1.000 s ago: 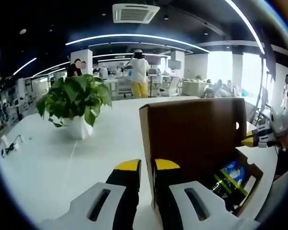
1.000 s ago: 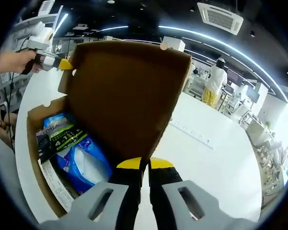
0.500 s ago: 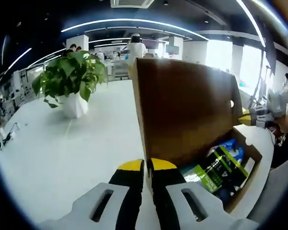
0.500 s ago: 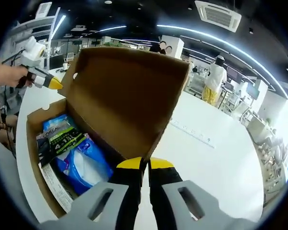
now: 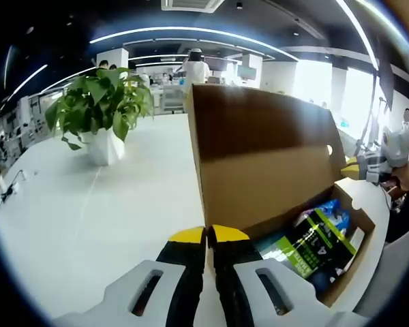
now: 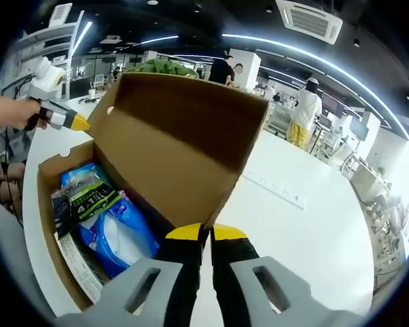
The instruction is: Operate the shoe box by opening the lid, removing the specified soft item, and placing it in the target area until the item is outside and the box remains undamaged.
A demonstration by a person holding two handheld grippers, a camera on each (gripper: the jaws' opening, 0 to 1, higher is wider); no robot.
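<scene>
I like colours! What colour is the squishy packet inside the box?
Blue and white. The soft packet shows best in the right gripper view.

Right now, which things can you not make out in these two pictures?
- Blue plastic pouch: right gripper view, partly covered by the black-and-green packet; its print is unreadable.
- Brown cardboard shoe box floor: left gripper view, hidden under the packets.
- Left hand-held gripper jaws: whether they pinch the raised lid is unclear.
</scene>
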